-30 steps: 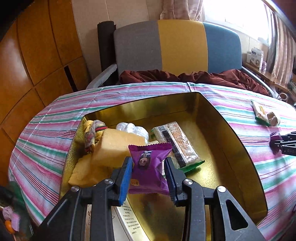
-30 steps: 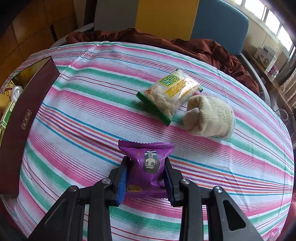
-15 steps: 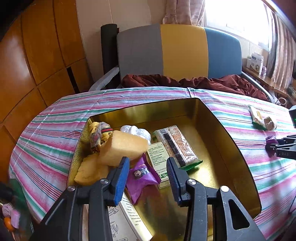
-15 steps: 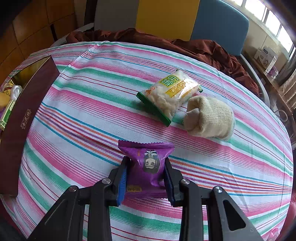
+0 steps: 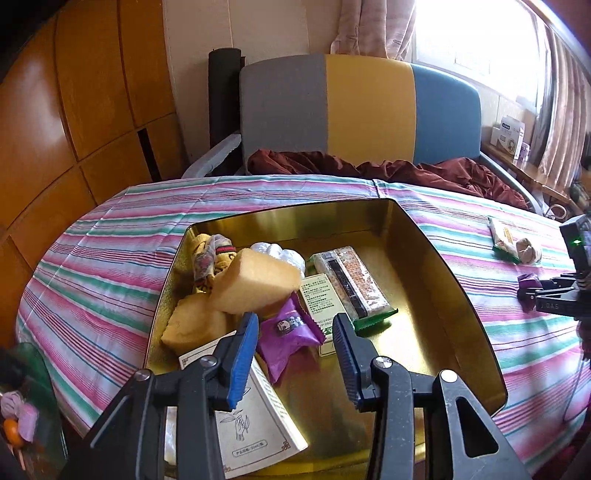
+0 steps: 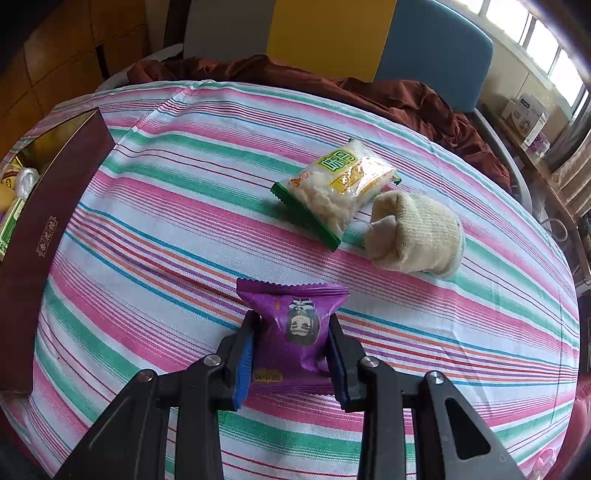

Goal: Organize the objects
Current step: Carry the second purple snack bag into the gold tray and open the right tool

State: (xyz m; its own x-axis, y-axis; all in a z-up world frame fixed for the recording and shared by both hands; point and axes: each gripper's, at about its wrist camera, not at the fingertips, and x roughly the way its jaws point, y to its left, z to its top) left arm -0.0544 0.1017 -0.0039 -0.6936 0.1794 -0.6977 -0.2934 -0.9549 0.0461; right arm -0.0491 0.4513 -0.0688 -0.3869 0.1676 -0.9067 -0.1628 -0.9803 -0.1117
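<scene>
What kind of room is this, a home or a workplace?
Most likely a room in a home. A table under a striped tablecloth stands before an upholstered armchair with curtains at the window, and a gold tin holds snacks and small household things.

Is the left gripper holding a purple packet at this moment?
No, the left gripper is open, and the purple packet lies in the gold box, free of its pads.
</scene>
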